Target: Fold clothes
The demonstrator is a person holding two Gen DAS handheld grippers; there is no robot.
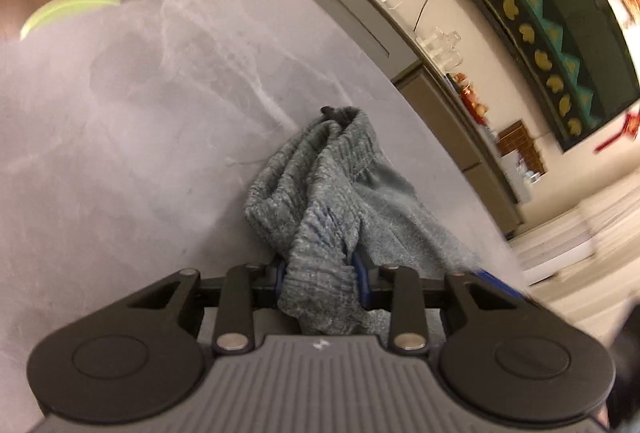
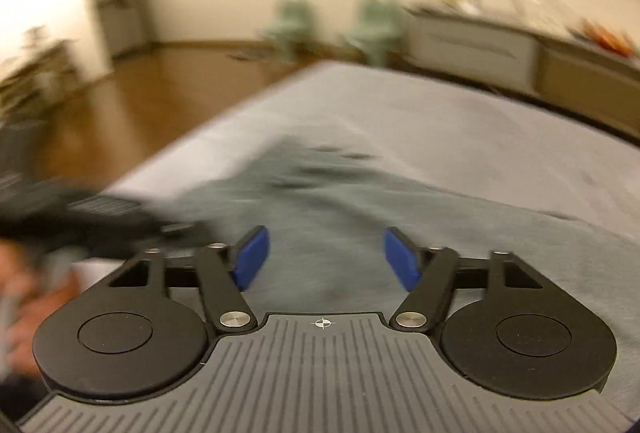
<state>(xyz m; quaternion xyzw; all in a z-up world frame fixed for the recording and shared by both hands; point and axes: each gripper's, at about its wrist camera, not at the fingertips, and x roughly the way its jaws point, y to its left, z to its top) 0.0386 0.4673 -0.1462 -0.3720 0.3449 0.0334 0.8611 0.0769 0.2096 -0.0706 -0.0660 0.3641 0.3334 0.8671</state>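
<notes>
A grey knitted garment (image 1: pixel 332 193) lies bunched on the grey marble-pattern table (image 1: pixel 140 113). My left gripper (image 1: pixel 320 273) is shut on the garment's ribbed edge, which hangs between its blue pads and drapes back over the gripper body. In the right wrist view the same garment (image 2: pixel 320 201) spreads blurred across the table (image 2: pixel 460 121). My right gripper (image 2: pixel 326 259) is open and empty just above the cloth, blue pads wide apart. The left gripper (image 2: pixel 80 217) shows as a dark blur at the left.
The table edge runs diagonally at the right in the left wrist view, with a grey sideboard (image 1: pixel 400 45) beyond it. A lime-green round object (image 1: pixel 68 9) sits past the far left edge. Green chairs (image 2: pixel 372 29) stand on the wooden floor (image 2: pixel 152 93).
</notes>
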